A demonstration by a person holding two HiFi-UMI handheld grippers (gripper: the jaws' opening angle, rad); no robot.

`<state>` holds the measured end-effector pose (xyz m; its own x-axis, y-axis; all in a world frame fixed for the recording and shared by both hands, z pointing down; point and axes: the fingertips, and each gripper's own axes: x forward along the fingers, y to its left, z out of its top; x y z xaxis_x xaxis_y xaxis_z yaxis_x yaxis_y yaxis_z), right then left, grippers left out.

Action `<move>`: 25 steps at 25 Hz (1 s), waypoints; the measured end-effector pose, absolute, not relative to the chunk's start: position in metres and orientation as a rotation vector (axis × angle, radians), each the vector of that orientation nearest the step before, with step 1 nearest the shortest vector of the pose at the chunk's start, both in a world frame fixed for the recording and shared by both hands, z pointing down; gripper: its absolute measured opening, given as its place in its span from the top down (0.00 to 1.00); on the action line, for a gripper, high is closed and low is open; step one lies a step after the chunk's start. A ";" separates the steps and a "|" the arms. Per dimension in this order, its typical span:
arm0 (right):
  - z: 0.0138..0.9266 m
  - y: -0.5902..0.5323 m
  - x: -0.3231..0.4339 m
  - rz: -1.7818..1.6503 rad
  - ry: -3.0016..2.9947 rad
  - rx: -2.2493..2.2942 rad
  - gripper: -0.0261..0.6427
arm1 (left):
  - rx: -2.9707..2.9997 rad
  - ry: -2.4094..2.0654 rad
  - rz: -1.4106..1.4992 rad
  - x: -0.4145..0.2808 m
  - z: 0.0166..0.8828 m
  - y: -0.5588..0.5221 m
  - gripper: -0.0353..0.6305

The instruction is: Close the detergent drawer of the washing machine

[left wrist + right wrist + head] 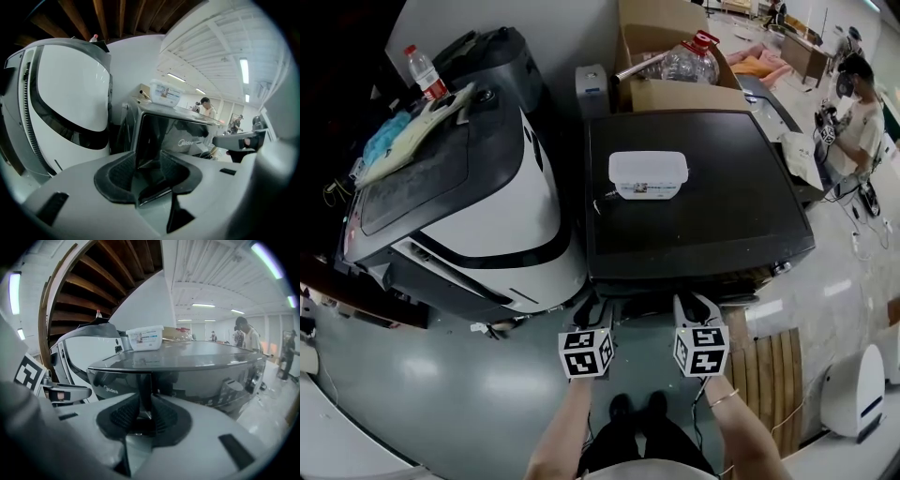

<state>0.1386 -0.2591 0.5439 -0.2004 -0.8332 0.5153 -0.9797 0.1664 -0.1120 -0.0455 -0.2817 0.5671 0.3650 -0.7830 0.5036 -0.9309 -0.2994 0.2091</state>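
Both tongs are held low against the near front of the washing machine (703, 187). That is where the detergent drawer belongs, tucked under the top's near edge and so out of sight from the head view. The left tongs (149, 158) stand well apart at the machine's near-left corner. The dark glossy front face (180, 136) rises in the gap between them without being pinched, which reads as a stance for pushing rather than gripping (whether the drawer sits flush there I cannot tell). The right tongs (145, 399) are only narrowly parted and hold nothing. They sit further right along the same face, probably just standing by. A white lidded tub (648, 174) rests on the machine's top, clear of the work.
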 end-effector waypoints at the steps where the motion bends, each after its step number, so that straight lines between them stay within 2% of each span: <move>1: 0.541 -0.256 0.140 0.612 -2.119 1.735 0.84 | 2.165 -1.489 0.414 -0.047 0.564 -0.279 0.74; 12: 0.501 -0.222 0.145 0.572 -2.216 1.761 0.84 | 2.183 -1.566 0.320 -0.063 0.524 -0.249 0.87; 25: 0.455 -0.186 0.149 0.509 -2.313 1.807 0.88 | 2.282 -1.590 0.272 -0.059 0.479 -0.209 0.92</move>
<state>0.1489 -0.1859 0.4554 -0.2558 -0.9079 0.3319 -0.9634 0.2112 -0.1650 -0.0592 -0.2094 0.4787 0.3536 -0.8682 0.3481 -0.9345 -0.3122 0.1707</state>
